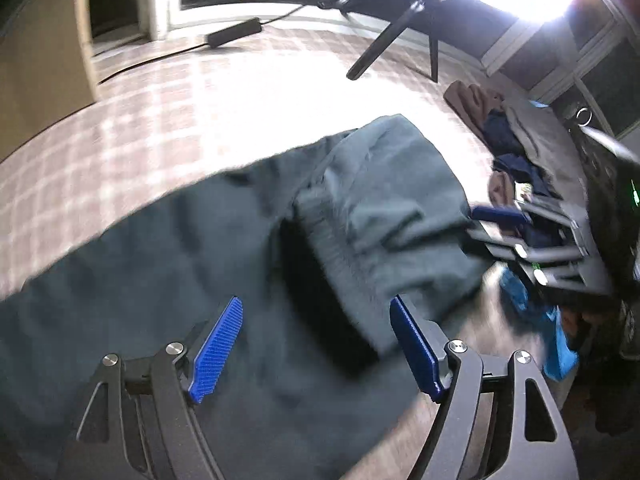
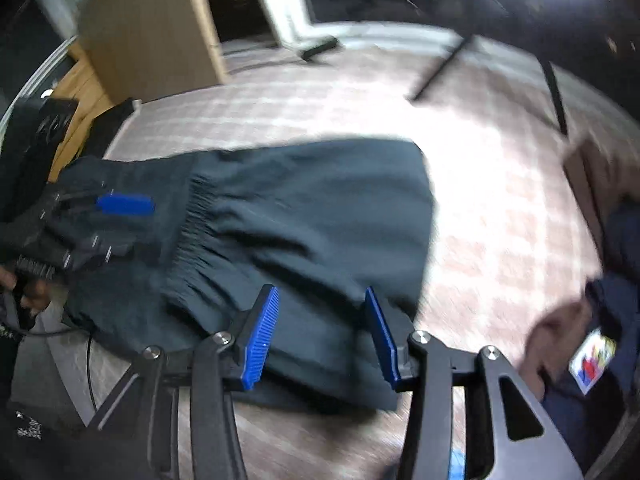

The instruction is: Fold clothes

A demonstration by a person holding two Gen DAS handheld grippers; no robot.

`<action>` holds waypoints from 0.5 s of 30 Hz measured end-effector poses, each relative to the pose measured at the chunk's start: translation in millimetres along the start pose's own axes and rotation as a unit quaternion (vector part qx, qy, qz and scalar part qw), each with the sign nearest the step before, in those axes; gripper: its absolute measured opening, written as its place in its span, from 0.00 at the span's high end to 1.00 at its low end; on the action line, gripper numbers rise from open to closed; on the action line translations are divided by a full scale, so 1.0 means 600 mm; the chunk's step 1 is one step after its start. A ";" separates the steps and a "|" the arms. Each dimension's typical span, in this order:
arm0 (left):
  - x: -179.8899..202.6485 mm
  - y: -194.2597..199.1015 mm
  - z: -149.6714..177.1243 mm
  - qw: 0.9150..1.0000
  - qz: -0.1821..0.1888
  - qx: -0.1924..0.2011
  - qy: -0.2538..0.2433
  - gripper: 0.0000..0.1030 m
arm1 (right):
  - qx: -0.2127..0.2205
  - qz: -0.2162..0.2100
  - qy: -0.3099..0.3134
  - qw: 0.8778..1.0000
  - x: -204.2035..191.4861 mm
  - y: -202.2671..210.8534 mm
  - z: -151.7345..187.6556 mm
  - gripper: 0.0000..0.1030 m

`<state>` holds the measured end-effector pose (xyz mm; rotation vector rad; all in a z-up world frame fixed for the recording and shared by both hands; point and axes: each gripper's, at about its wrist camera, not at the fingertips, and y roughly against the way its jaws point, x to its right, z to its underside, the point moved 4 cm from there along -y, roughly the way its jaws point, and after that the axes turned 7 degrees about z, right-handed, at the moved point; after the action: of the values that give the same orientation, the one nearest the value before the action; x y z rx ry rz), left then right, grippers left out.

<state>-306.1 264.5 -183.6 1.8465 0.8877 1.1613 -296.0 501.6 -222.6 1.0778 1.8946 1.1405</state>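
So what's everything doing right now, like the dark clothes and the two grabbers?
dark garment: lying on the checked surface, partly folded over, elastic waistband showing
left gripper: open, above the garment, holding nothing
right gripper: open, nothing between its pads
clothes pile: heaped, unfolded

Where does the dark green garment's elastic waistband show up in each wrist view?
Left wrist: the waistband runs down the picture's middle, above the open left gripper.
Right wrist: the waistband sits left of centre, above the open right gripper.
Shared landmark: black tripod legs on the checked floor.
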 end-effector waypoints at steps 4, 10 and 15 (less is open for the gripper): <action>-0.018 -0.041 -0.036 1.000 -0.007 -0.011 0.012 0.28 | -0.001 -0.011 -0.025 1.000 0.034 -0.004 0.016 0.57; 0.000 -0.075 -0.048 0.999 -0.014 -0.024 -0.024 0.28 | -0.011 -0.013 -0.031 0.999 0.054 -0.021 0.029 0.57; 0.015 -0.056 -0.052 0.999 0.002 -0.014 -0.029 0.60 | 0.001 -0.023 -0.062 0.998 0.077 0.005 0.061 0.57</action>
<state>-337.1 295.3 -200.3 1.8504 0.8303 1.1121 -284.3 557.0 -240.1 1.0757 1.8151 1.0223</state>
